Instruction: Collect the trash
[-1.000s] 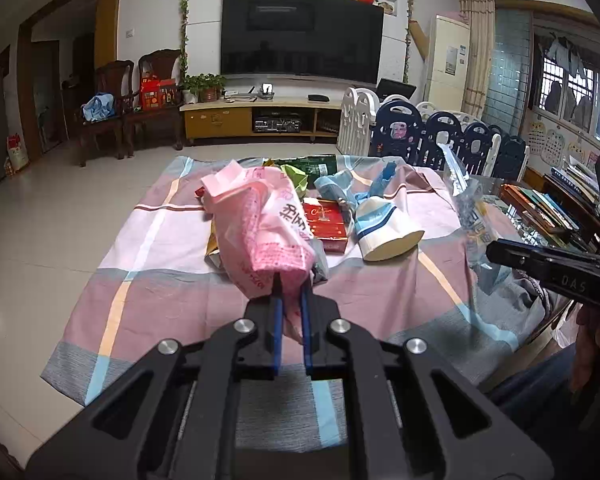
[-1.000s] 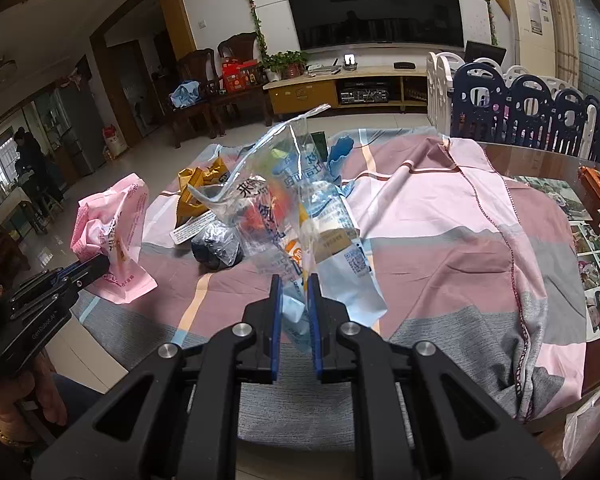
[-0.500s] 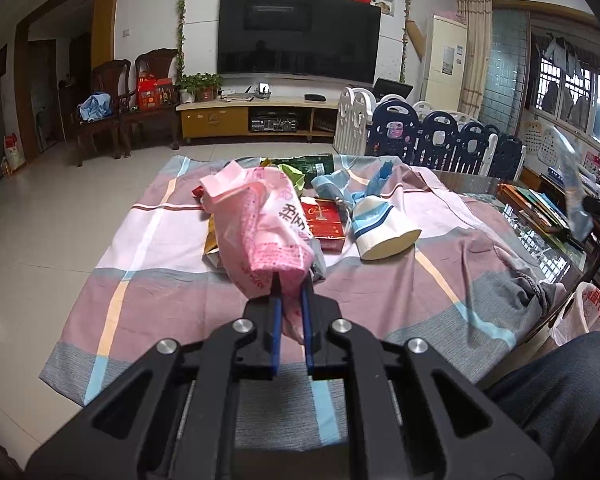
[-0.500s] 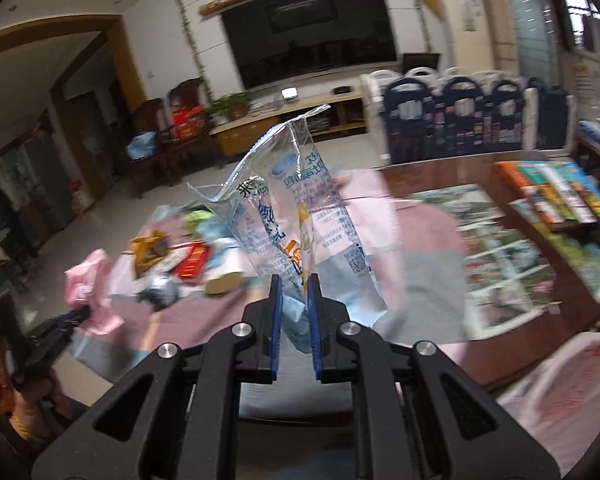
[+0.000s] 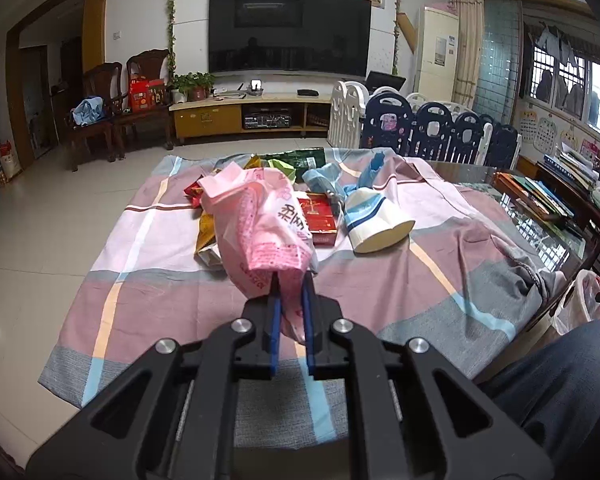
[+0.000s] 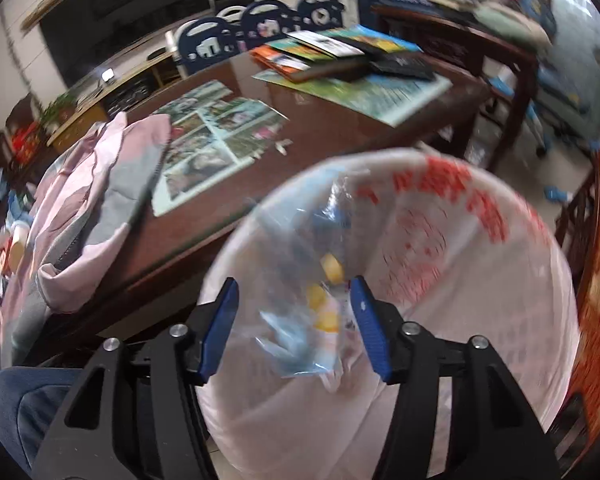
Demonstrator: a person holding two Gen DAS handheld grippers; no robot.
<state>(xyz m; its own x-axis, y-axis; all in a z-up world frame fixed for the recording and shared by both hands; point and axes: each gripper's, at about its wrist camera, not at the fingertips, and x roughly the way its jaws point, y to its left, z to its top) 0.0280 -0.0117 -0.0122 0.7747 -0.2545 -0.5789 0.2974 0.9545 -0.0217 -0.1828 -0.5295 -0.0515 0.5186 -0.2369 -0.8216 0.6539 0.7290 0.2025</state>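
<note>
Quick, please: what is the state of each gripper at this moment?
Left gripper: closed on the pink plastic bag.
Right gripper: open, jaws just opened; the clear wrapper sits loose between them over the trash bag.

A cup (image 5: 374, 218) lies right of the box (image 5: 318, 216) on the cloth (image 5: 172, 280).

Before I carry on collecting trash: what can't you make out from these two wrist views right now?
- Left wrist view: the pink bag in the left hand-held gripper hides the wrappers behind it.
- Left wrist view: the right hand-held gripper is cut off at the right edge.
- Right wrist view: motion blur; the clear wrapper between the open jaws over the bin bag can't be judged falling or landed.
</note>
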